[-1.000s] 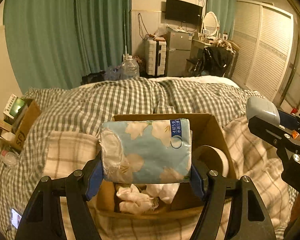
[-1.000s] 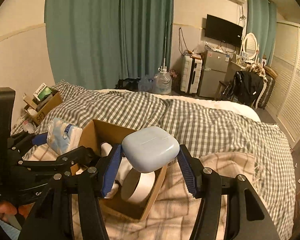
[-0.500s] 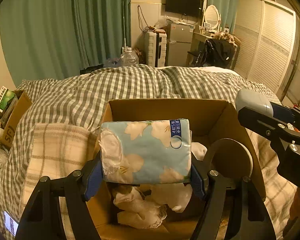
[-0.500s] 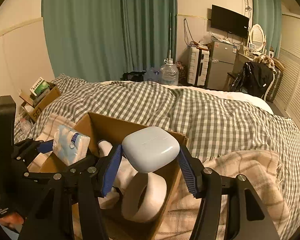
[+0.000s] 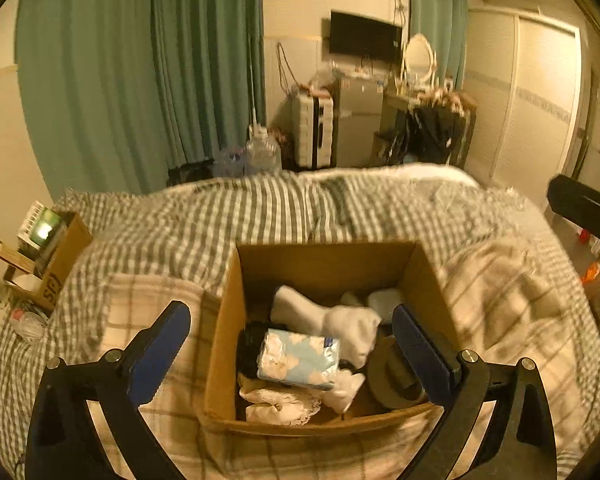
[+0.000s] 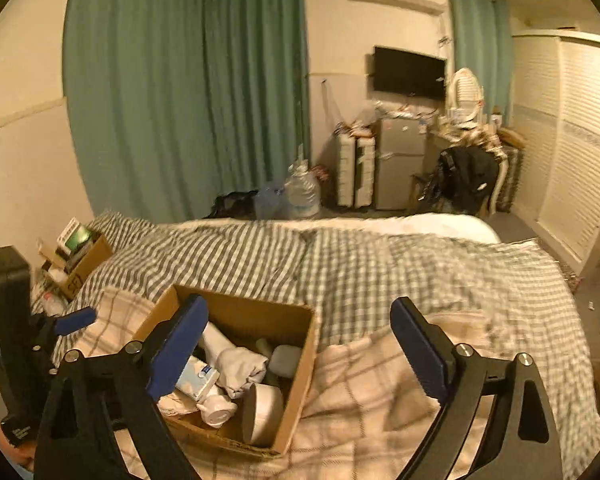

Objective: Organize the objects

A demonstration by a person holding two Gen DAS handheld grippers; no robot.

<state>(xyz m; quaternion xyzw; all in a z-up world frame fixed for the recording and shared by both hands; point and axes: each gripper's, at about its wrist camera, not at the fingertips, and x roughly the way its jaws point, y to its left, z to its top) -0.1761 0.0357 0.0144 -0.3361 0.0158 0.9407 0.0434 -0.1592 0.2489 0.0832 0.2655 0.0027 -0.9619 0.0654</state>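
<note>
An open cardboard box (image 5: 224, 320) sits on the bed and also shows in the right wrist view (image 6: 300, 364). Inside lie a blue floral tissue pack (image 5: 298, 358), white socks (image 5: 340, 324), a tape roll (image 5: 392, 376) and a pale blue earbud case (image 6: 285, 360). The tissue pack also shows in the right wrist view (image 6: 198, 378). My left gripper (image 5: 292, 344) is open and empty above the box. My right gripper (image 6: 296, 344) is open and empty, above the box's right edge.
The bed has a grey checked duvet (image 5: 260, 216) and a beige plaid blanket (image 6: 380, 392). A smaller cardboard box (image 5: 56, 256) of items stands at the left bedside. Green curtains, a suitcase, a fridge and a wardrobe lie beyond the bed.
Both grippers opened. The tissue pack dropped from the left gripper into the box, and the earbud case dropped from the right gripper into the box. Both grippers drew back and up.
</note>
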